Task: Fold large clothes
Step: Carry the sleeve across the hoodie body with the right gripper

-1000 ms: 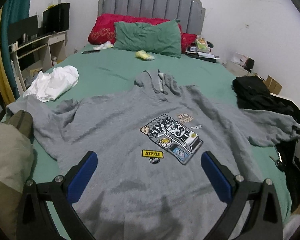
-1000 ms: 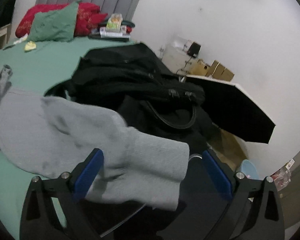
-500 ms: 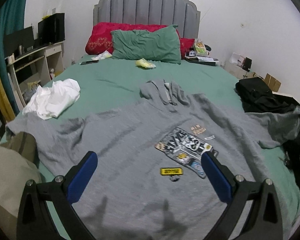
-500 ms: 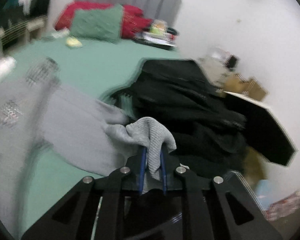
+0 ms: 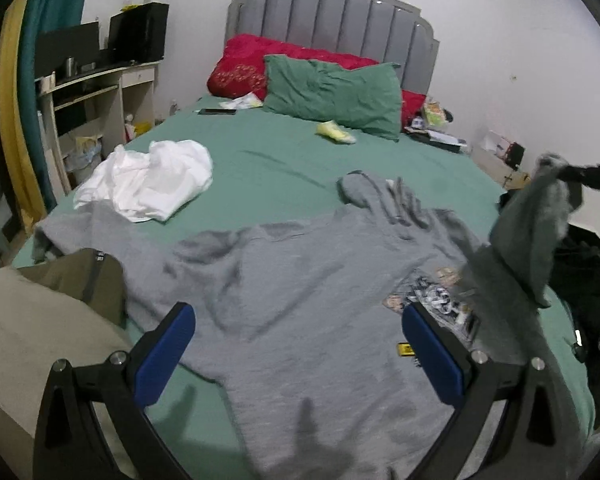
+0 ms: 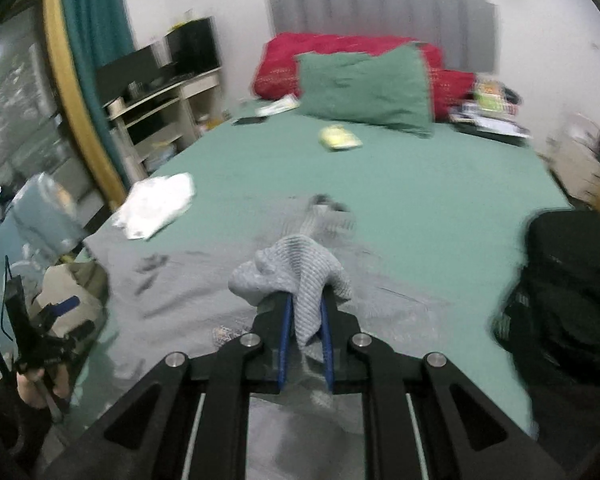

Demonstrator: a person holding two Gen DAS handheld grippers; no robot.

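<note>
Pinching the ribbed cuff (image 6: pixel 300 276) of the grey hoodie (image 5: pixel 308 300), your right claw (image 6: pixel 305 320) has its blue pads pressed together on the knit, having just closed on it, and the cuff bunches up over the fingertips. From the left wrist view that same sleeve (image 5: pixel 536 224) hangs lifted off the bed at the right, draped down from the right claw's black tip, with its lower part trailing over the hoodie's printed chest graphic (image 5: pixel 432 300).

Your left claw (image 5: pixel 296 356) is spread wide with nothing between its blue pads, hovering over the lower front of the hoodie. In the right wrist view you can see your left hand (image 6: pixel 40 380) gripping its handle at the far left.

The hoodie lies face up across the near end of the green-sheeted bed (image 5: pixel 284 160), hood (image 5: pixel 364 188) pointing toward the grey headboard (image 5: pixel 332 20), the other sleeve stretched out to the left edge of the mattress. A crumpled white garment (image 5: pixel 148 180) sits just beyond that sleeve. A green pillow (image 5: pixel 332 92) leans on a red one (image 5: pixel 240 68) at the head. A black bag (image 6: pixel 572 292) rests at the bed's right side, and a desk (image 5: pixel 96 84) with dark screens stands at the left wall.
</note>
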